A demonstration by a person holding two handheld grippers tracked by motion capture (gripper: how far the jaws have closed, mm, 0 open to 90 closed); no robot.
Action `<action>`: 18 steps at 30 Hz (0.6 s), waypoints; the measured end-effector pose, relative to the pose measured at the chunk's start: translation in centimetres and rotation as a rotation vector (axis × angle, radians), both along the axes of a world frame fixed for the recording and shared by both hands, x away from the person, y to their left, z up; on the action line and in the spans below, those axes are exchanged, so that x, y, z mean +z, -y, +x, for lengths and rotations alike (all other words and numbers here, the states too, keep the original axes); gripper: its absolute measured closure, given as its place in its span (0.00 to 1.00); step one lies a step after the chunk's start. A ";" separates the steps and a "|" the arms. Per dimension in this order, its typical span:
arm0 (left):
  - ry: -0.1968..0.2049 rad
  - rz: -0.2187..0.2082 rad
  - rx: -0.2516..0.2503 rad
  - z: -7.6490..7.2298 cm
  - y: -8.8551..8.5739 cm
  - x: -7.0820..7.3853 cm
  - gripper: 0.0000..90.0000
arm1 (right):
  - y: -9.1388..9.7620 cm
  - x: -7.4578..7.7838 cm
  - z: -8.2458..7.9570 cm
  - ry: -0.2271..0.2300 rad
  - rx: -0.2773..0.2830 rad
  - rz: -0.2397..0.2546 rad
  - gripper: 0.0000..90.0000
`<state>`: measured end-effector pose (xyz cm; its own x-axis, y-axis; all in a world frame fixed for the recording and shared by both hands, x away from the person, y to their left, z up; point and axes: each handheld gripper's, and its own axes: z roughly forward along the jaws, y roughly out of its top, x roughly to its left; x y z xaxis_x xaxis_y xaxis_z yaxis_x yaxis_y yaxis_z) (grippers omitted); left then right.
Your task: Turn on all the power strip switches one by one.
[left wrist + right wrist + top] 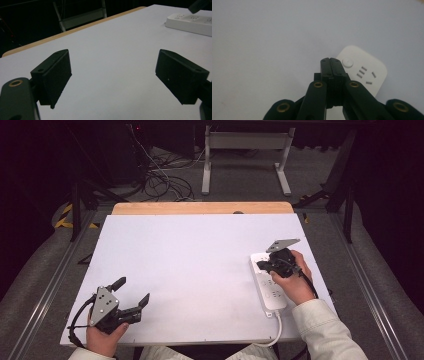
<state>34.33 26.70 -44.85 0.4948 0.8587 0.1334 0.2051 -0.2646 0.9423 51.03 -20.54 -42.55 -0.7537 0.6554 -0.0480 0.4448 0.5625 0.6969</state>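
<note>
A white power strip [274, 295] lies along the right side of the white table top [190, 265], with its round button [347, 62] at the far end. My right gripper [260, 266] hovers over that far end, jaws shut together with nothing between them; in the right gripper view its tip [331, 61] sits just beside the button over the strip [367, 75]. At the front left my left gripper [134, 290] stands open and empty over bare table. The left gripper view has its wide-apart jaws [112, 75] pointing toward the strip [190, 22].
The strip's white cable [277, 330] runs off the table's front edge by the person's right sleeve. A wooden strip [200, 208] borders the far edge. Beyond it stand a metal table frame [245, 150] and loose cables [160, 180] on the floor.
</note>
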 end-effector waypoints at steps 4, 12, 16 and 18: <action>-0.005 0.004 -0.002 0.1 0.1 0.0 0.15 | 0.3 0.5 -0.2 0.007 0.004 -0.006 1.00; -0.003 0.002 0.001 0.0 0.1 0.0 0.15 | 0.2 0.6 -0.3 0.004 0.003 -0.013 1.00; -0.002 0.002 0.000 0.0 0.0 0.0 0.15 | 0.2 0.7 -0.2 0.002 0.002 -0.010 1.00; -0.004 0.002 0.000 0.0 0.1 0.0 0.15 | 0.1 0.8 -0.1 0.004 -0.003 -0.011 1.00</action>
